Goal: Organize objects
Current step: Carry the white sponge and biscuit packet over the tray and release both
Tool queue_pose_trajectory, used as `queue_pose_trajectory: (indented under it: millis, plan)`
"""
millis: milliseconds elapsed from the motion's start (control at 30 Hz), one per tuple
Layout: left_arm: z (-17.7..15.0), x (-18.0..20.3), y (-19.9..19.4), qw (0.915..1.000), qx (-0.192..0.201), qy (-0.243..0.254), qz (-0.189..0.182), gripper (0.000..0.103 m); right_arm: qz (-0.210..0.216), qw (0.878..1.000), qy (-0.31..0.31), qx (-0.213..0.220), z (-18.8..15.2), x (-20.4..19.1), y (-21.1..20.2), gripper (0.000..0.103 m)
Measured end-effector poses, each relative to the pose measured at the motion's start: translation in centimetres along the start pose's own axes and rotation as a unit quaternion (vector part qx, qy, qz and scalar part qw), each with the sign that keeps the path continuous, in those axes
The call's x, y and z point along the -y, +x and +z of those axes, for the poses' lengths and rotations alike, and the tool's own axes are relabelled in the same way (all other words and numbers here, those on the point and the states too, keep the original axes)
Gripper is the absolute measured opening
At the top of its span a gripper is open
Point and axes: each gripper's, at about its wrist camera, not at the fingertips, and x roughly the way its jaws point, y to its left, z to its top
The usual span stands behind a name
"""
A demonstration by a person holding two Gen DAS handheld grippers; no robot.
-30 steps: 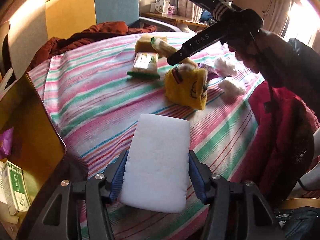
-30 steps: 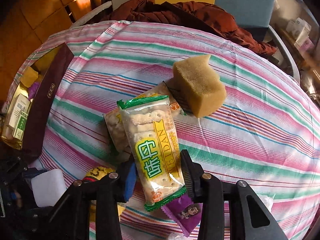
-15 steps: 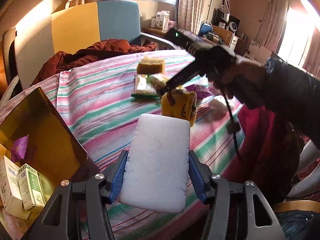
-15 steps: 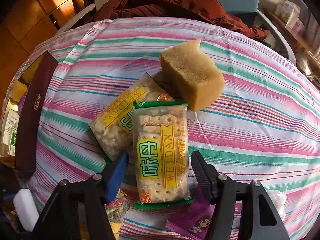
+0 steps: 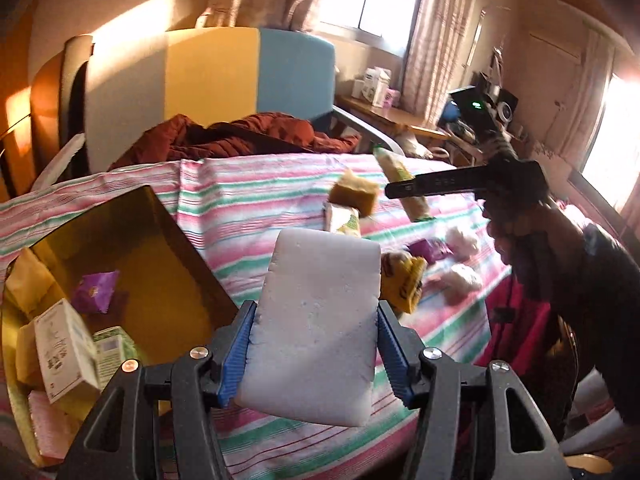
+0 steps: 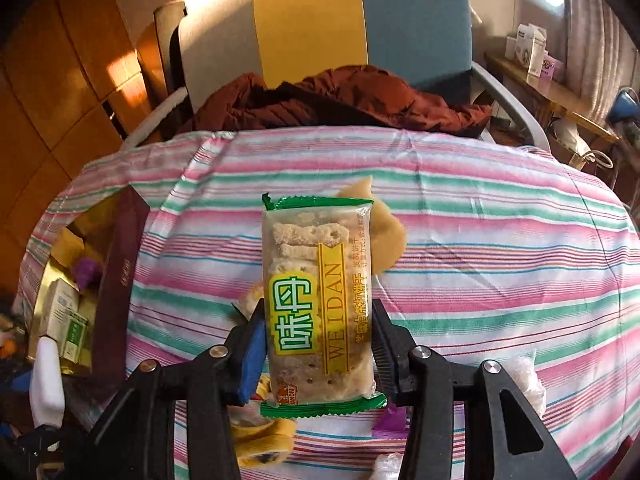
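The left hand-held gripper (image 5: 316, 350) is clamped on a white sponge (image 5: 316, 320), the right hand-held gripper (image 6: 318, 354) on a cracker packet (image 6: 318, 300), both lifted clear of the desk (image 6: 480, 240). The box (image 5: 132, 264) holds several items; a yellow sponge (image 5: 354, 194), snacks and wrapped pieces remain outside.

left gripper (image 5: 314, 344) clamped, right gripper (image 6: 316, 344) likewise (raised)

table (image 6: 480, 208): pink, green and white striped cloth | chair (image 6: 360, 20): grey, yellow and blue back, behind table | rust-red jacket (image 6: 340, 100): heaped on chair seat | side shelf (image 6: 552, 92): white cartons (image 6: 528, 48) on top | curtains (image 5: 424, 32): at sunlit window
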Motion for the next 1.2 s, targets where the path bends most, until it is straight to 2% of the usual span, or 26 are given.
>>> queue_pose_trajectory:
  millis: [133, 300, 500, 633, 867, 1033, 1200]
  plan:
    - [0.1, -2.3, -1.6, 0.9992, 0.017, -0.029, 0.02, 0.059, 0.038, 0.999, -0.011, 0.031, 0.4, -3.5, -2.0, 0.047]
    - [0.2, -6.0, -3.6, 0.9952, 0.039, -0.071, 0.053, 0.059, 0.091, 0.994, -0.04, 0.036, 0.4, -9.4, -2.2, 0.047]
    - [0.2, -11.6, -6.2, 0.9833, 0.064, -0.126, 0.114, 0.059, 0.144, 0.986, -0.077, 0.021, 0.4, -16.9, -0.7, 0.047]
    - [0.3, -15.2, -7.2, 0.9723, 0.07, -0.154, 0.161, 0.059, 0.164, 0.981, -0.104, 0.005, 0.2, -21.1, 0.8, 0.047]
    - [0.4, -19.6, -6.8, 0.9593, 0.06, -0.181, 0.208, 0.059, 0.174, 0.975, -0.138, -0.018, -0.1, -25.9, 2.7, 0.047]
    - [0.9, -21.3, -6.4, 0.9514, 0.06, -0.185, 0.239, 0.06, 0.165, 0.975, -0.149, -0.03, -0.4, -27.4, 4.0, 0.048]
    - [1.2, -22.2, -6.0, 0.947, 0.059, -0.191, 0.252, 0.062, 0.153, 0.976, -0.152, -0.039, -0.7, -28.0, 4.9, 0.048]
